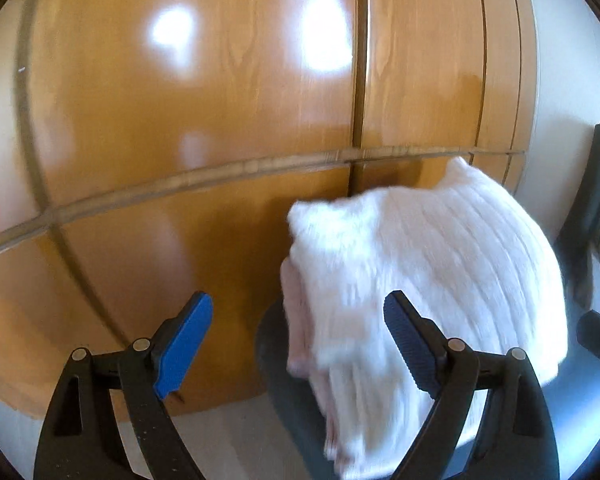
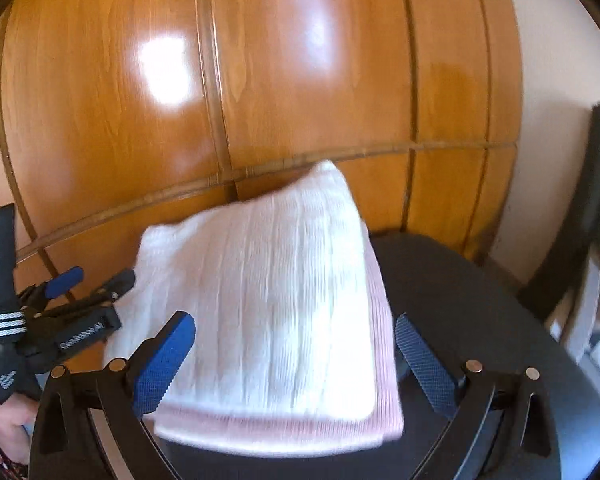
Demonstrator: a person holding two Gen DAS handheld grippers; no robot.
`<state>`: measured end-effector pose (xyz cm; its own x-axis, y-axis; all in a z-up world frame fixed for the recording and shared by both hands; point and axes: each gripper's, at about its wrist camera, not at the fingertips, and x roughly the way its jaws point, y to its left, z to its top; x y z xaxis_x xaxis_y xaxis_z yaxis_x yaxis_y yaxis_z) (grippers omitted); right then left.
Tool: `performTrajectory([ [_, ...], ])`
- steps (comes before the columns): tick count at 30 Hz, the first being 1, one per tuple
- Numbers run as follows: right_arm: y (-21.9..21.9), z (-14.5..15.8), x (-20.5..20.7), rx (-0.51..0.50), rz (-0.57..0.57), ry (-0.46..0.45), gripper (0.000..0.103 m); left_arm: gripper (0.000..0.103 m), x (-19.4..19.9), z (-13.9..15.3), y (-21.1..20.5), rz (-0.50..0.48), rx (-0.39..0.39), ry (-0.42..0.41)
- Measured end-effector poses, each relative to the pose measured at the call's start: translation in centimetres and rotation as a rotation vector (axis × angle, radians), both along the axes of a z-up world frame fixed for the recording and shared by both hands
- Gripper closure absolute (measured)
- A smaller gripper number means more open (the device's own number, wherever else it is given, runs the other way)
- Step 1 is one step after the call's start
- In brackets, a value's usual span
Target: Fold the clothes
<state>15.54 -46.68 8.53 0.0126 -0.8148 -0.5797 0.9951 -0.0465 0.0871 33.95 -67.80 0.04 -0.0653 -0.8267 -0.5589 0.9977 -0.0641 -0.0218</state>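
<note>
Right gripper: jaws spread wide, nothing pinched; the blue pads stand on either side of the near end of the stack without pressing it.
Left gripper: jaws apart and empty; in the right wrist view it shows off the stack's left side, close by the cloth's left edge, contact not clear.
White garment: folded ribbed knit, lying flat as the top layer, its far corner peaked up toward the wardrobe.
Pink garment: folded, directly under the white one, showing only as a strip along the near and right edges.
Dark seat: round dark surface that carries the stack; the stack sits on its left part and appears to overhang the left edge, while the right part lies bare.
Wardrobe: glossy wooden doors close behind the seat.
Step in hand: the white piece looks folded and laid on the pile, so this reads as the release after stacking.
Next move: probably draw both grippers back without dragging the knit, then either square the overhanging left edge or reach for another garment; none is visible here.
</note>
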Motion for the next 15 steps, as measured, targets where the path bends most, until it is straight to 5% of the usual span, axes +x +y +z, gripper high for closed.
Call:
performTrajectory([
  [10, 7.7, -0.4, 1.2, 0.037, -0.023, -0.025, 0.000, 0.013, 2.1, -1.2, 7.1, 0.061, 0.188, 0.062],
  [15, 10.0, -0.9, 1.8, 0.051, -0.033, -0.077, 0.000, 0.013, 0.8, -0.7, 9.3, 0.016, 0.145, -0.006],
])
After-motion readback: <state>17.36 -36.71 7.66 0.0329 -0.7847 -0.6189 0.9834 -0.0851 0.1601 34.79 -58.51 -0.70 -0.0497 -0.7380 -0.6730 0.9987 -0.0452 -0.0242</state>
